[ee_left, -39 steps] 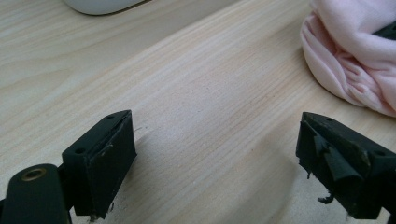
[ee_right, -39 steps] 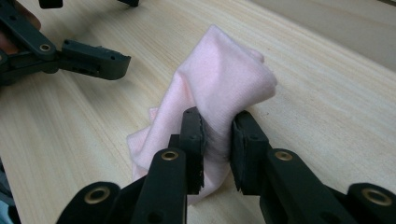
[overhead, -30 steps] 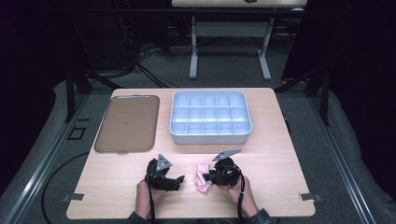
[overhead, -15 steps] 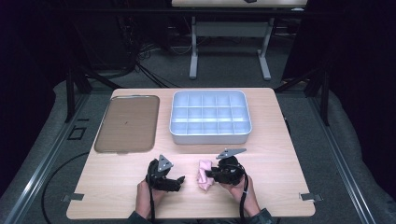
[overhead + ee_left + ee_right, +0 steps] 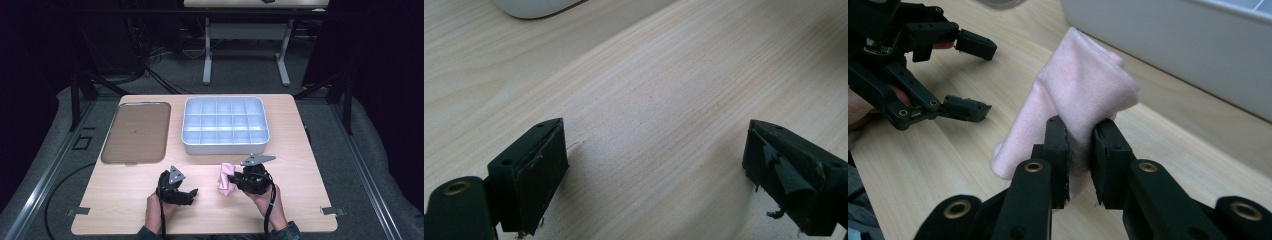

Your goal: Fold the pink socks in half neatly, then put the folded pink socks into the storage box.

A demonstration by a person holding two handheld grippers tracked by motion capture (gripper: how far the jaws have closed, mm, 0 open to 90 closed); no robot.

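Now the right gripper (image 5: 1079, 137) is pinching the pink cloth (image 5: 1083, 95) and lifting it clear of the table (image 5: 300, 200) near the divided tray (image 5: 225, 145), readying a carry, while the left gripper (image 5: 654, 175) is idling spread wide.

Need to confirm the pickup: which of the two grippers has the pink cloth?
The right gripper, shut on the pink cloth. The left gripper hangs open over bare table.

Right hand-held gripper (image 5: 1079, 150) pinches a folded pink cloth (image 5: 1083, 95) above the wooden table (image 5: 938, 165)
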